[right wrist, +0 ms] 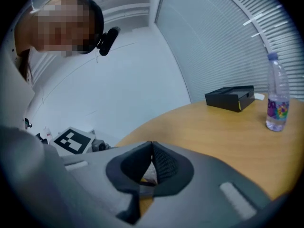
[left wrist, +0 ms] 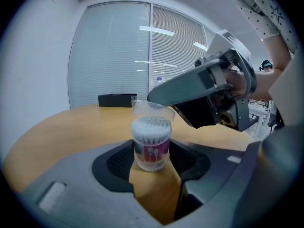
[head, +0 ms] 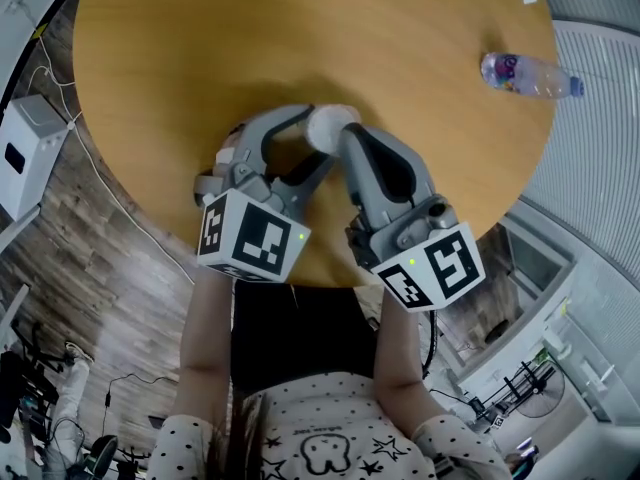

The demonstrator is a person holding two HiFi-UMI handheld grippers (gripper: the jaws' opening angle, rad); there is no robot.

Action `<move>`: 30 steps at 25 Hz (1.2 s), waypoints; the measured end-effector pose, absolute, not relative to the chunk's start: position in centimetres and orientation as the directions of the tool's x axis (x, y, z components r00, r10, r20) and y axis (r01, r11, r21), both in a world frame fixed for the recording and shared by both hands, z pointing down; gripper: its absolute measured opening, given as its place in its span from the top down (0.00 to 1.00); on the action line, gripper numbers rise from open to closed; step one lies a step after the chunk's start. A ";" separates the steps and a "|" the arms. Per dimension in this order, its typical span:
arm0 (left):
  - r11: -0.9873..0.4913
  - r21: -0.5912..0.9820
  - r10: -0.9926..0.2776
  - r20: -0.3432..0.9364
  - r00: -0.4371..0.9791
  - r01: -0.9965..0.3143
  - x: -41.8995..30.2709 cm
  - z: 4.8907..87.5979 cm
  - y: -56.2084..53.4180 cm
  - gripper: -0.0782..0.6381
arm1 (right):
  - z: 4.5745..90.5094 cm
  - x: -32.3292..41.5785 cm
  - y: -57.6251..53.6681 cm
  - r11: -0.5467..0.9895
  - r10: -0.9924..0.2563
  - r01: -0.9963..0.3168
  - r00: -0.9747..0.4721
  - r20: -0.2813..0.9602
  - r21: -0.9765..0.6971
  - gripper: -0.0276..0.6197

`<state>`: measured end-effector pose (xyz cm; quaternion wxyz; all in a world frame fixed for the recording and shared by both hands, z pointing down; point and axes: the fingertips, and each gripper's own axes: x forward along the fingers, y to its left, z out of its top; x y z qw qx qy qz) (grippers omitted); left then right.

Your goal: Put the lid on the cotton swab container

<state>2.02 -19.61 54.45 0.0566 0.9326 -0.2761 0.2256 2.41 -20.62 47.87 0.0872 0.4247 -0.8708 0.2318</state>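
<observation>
Now, at the middle of the left gripper view, the small clear plastic tub of cotton swabs (left wrist: 151,148) stands upright on the round honey-coloured wooden table (head: 200,48). It is packed with white swab tips and wrapped in a purple-and-white label. The left gripper (left wrist: 152,161) has its jaws spread wide, with the black pads against both sides of the tub, gripping it. Just above the swab tips hangs the clear round plastic lid (left wrist: 153,109), tilted and not seated. The right gripper (right wrist: 151,151) pinches its edge with jaws nearly together.

In the head view a white box (head: 28,153) sits on the dark plank floor (head: 130,268) at the left edge. In the right gripper view, a flat black box (right wrist: 230,99) lies right of centre on the table. A clear water bottle with a purple label (right wrist: 275,99) stands at the right edge before grey slatted blinds (right wrist: 228,37).

Counted: one tub, one lid, one black box, one bottle, two grippers.
</observation>
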 end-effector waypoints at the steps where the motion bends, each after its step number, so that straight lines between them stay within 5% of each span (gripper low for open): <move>1: -0.841 -0.017 -0.489 0.453 0.746 -0.540 2.0 54.4 -19.6 0.55 | 47.9 2.2 -20.6 0.543 -0.692 -0.780 -0.625 0.360 -0.310 0.95; 30: -0.843 -0.024 -0.487 0.458 0.744 -0.537 2.1 54.6 -19.6 0.55 | 49.8 0.0 -20.5 0.587 -0.622 -0.793 -0.571 0.536 -0.164 0.95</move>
